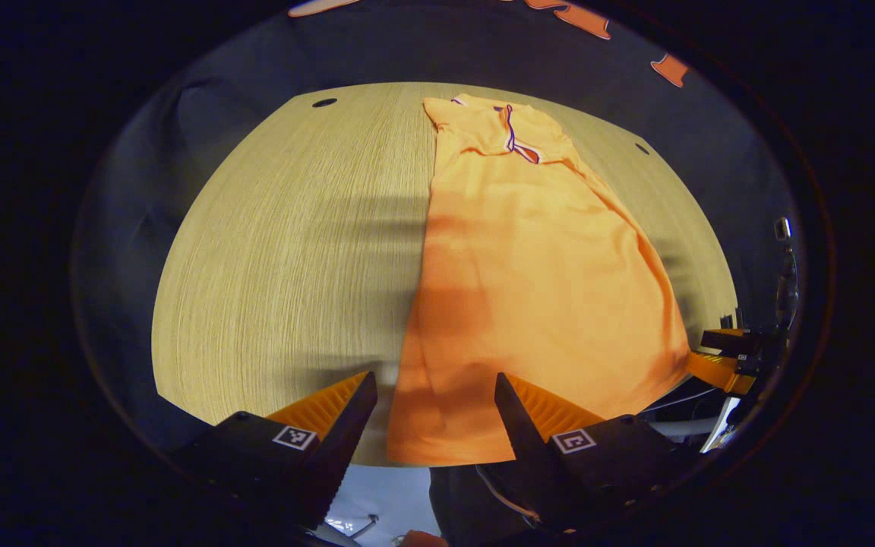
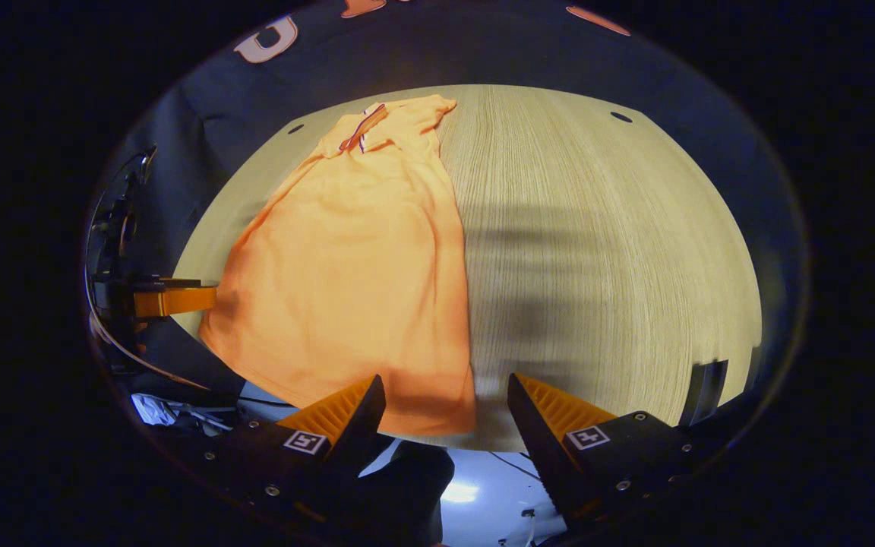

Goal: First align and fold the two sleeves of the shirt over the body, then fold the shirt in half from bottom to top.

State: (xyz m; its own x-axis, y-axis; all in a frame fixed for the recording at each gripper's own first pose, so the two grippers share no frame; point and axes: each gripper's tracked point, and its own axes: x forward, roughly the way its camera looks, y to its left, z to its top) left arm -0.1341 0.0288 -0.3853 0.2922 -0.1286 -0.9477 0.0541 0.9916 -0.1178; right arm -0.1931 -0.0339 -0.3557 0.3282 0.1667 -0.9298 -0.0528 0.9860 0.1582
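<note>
An orange shirt (image 1: 529, 258) lies flat on the wooden table (image 1: 293, 251) as a long narrow shape, with its trimmed collar (image 1: 510, 129) at the far end. My left gripper (image 1: 434, 377) hovers open at the near edge, its fingers either side of the hem's left corner. The right gripper (image 1: 699, 357) shows off the hem's right side. In the right gripper view the shirt (image 2: 361, 258) lies to the left on the table (image 2: 597, 251), collar (image 2: 365, 125) far away. My right gripper (image 2: 445, 378) is open over the hem's right corner. The left gripper (image 2: 202, 296) shows by the hem's far side.
Bare wood stretches left of the shirt in the left gripper view and right of it in the right gripper view. Small dark holes (image 1: 324, 102) (image 2: 621, 117) sit near the table's far corners. A dark object (image 2: 703, 391) stands at the table's near right edge.
</note>
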